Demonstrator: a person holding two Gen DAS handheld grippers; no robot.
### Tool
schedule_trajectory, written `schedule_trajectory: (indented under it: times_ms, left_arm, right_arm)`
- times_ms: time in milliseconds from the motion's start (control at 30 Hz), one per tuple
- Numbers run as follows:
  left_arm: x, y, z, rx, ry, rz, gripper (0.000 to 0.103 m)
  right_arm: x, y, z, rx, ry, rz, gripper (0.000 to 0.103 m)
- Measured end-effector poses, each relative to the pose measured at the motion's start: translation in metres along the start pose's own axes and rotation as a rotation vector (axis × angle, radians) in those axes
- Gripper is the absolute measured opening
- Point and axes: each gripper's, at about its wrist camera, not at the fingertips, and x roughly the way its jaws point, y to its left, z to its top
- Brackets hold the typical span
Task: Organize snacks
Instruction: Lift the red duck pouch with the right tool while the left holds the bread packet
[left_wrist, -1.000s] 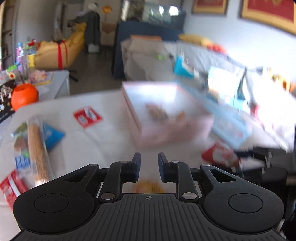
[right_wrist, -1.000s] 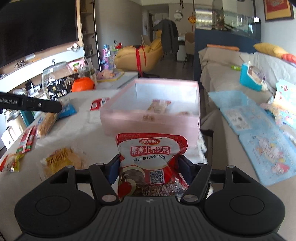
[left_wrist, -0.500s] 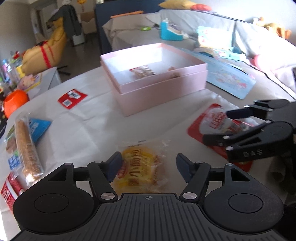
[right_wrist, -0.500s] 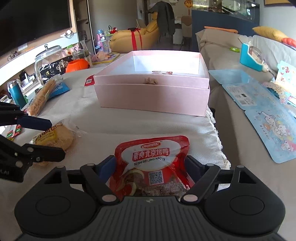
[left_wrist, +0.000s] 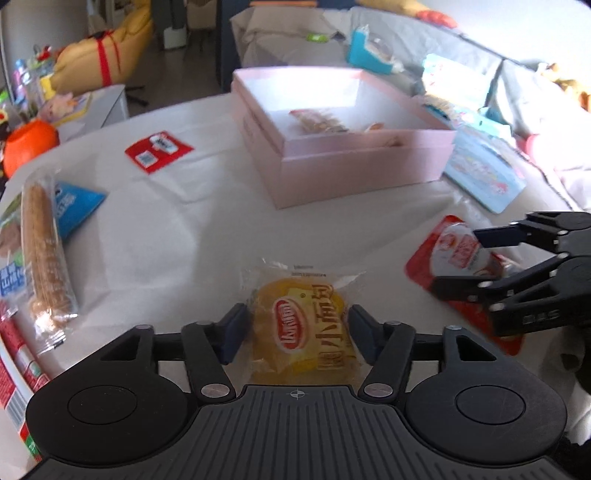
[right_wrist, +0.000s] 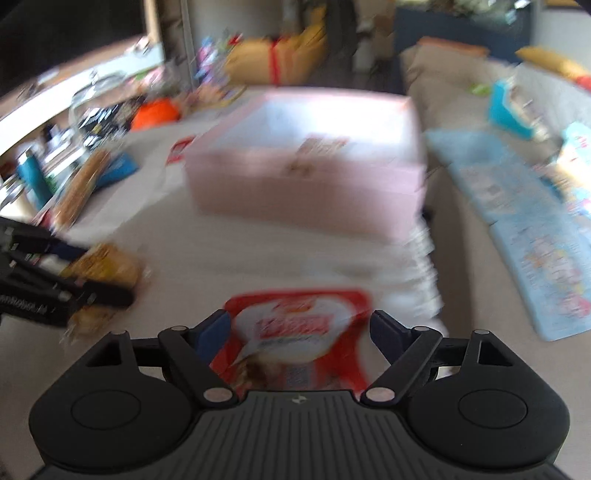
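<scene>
Both claws straddle a snack apiece on the white cloth. Left gripper (left_wrist: 295, 326) has its jaws closing around the yellow cake packet (left_wrist: 308, 326), which lies flat between them; a sliver of gap shows at each pad, so nothing is pinched yet. Right gripper (right_wrist: 301, 338) stands released and wide, its pads either side of the red pouch (right_wrist: 295, 339) with a clear gap on the right; that view is smeared by motion, so any contact on the left pad cannot be told. Each packet lies lengthwise along the fingers, probably so the jaws can nip its narrow width. Straight ahead and well apart sits the open pink box (left_wrist: 369, 166), a few snacks already inside, seemingly the place these two belong. Bare cloth lies between the packets and the box, so its near wall is all that must be cleared. Off to the left lie a long biscuit sleeve (left_wrist: 44, 247), a blue packet (left_wrist: 74, 210) and a small red sachet (left_wrist: 159, 151), all unsorted, while the two grippers, working side by side, risk crowding each other.
</scene>
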Motion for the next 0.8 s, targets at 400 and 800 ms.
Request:
schedule_trajectory:
  times_ms: [400,800]
  left_arm:
    - [-0.023,0.004,0.018,-0.029,-0.125,-0.069,0.056]
    - [-0.004,0.005,-0.006,-0.047,-0.031,-0.092,0.057]
  right_arm:
    - [-0.042,0.015,0.013,-0.146,-0.109,0.005,0.041]
    - [-0.007,0.017,-0.011,-0.14,-0.003,0.016,0.088]
